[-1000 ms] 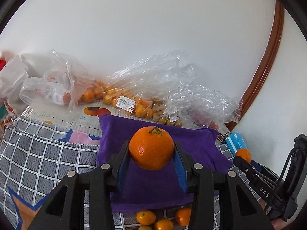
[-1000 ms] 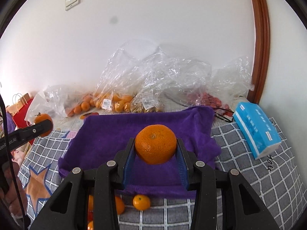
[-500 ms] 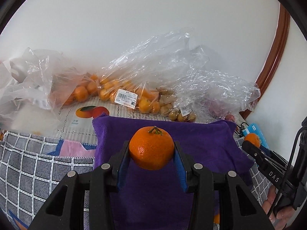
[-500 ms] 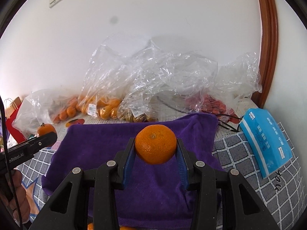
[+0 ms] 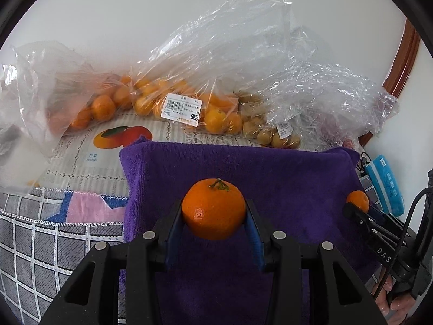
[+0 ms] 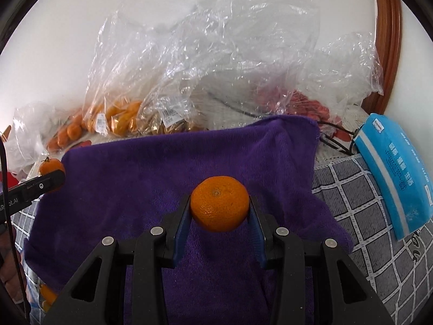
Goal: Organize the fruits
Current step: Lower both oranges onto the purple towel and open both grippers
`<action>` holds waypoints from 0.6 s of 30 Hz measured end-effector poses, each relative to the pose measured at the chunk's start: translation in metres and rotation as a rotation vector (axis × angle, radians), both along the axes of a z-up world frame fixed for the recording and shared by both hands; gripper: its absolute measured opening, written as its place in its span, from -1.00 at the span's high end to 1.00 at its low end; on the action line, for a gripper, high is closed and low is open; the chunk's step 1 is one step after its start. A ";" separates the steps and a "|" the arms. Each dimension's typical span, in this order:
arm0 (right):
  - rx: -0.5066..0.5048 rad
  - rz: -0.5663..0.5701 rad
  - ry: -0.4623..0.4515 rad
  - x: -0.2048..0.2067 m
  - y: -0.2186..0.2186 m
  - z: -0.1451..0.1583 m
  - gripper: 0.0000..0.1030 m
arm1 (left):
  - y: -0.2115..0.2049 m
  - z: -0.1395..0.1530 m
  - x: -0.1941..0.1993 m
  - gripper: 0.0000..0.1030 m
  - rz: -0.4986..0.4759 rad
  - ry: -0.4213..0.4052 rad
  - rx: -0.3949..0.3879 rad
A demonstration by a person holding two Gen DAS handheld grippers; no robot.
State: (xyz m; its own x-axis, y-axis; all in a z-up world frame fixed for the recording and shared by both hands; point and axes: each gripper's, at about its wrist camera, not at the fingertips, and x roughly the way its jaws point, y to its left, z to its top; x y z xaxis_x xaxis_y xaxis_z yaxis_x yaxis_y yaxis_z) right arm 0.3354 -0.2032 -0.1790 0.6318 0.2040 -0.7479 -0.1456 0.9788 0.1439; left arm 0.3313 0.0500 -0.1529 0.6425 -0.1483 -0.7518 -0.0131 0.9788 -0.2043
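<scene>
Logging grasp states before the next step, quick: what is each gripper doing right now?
Left gripper: closed on a stemmed mandarin, above the purple towel.
Right gripper: closed on a second mandarin.

The right gripper (image 6: 219, 211) clamps an orange (image 6: 219, 203) above the purple towel (image 6: 151, 178). At the left edge the left gripper (image 6: 51, 174) grips a stemmed orange (image 6: 50, 164). Far behind lie clear bags of fruit (image 6: 121, 119); a blue tissue pack (image 6: 397, 173) sits right.
</scene>
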 end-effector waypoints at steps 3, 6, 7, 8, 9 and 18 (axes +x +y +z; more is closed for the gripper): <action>-0.022 0.002 0.007 0.002 0.002 -0.004 0.21 | -0.003 -0.004 0.005 0.21 -0.008 0.029 0.006; -0.034 -0.002 0.021 0.004 0.003 -0.009 0.21 | -0.004 -0.008 0.007 0.21 -0.005 0.052 0.021; -0.031 0.001 0.025 0.005 0.003 -0.010 0.21 | -0.004 -0.009 0.007 0.21 -0.006 0.056 0.022; -0.029 0.003 0.030 0.005 0.004 -0.012 0.21 | -0.004 -0.009 0.007 0.21 -0.007 0.062 0.024; -0.031 0.006 0.033 0.005 0.004 -0.013 0.21 | -0.005 -0.009 0.008 0.21 -0.006 0.068 0.028; -0.030 0.007 0.052 0.009 0.006 -0.018 0.21 | -0.005 -0.008 0.008 0.21 0.006 0.089 0.054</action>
